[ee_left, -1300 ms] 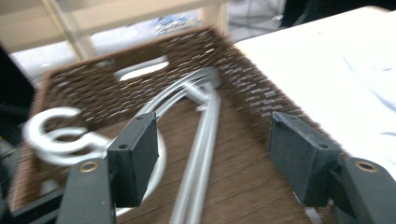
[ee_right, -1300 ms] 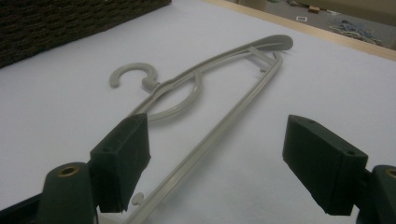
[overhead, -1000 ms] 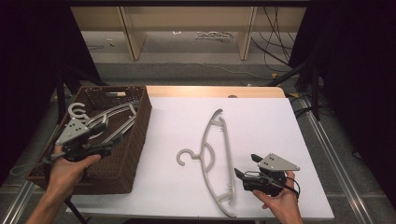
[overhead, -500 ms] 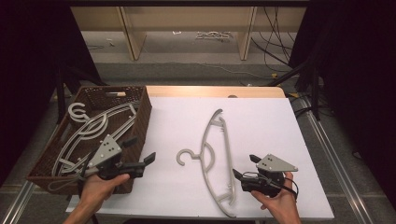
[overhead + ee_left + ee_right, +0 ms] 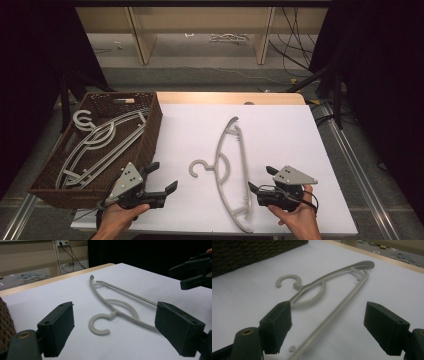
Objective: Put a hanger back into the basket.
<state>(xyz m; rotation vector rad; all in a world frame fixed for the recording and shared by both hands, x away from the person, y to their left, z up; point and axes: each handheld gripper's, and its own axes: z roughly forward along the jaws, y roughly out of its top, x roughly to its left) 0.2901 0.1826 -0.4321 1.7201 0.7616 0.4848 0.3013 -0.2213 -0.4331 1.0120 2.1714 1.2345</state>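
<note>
Left gripper [image 5: 163, 176] held low in the left hand [image 5: 117, 220], jaws spread wide, pointing to the person's right. Right gripper [image 5: 260, 178] held in the right hand [image 5: 295, 220], jaws likewise wide apart, pointing left.

Dark curtains flank a wooden shelf unit [image 5: 200, 30] with cables [image 5: 295, 30] on grey floor.

The table [image 5: 280, 125] is viewed from above; the hanger [image 5: 117, 312], shared by all views, is seen close from each hand-held gripper.
</note>
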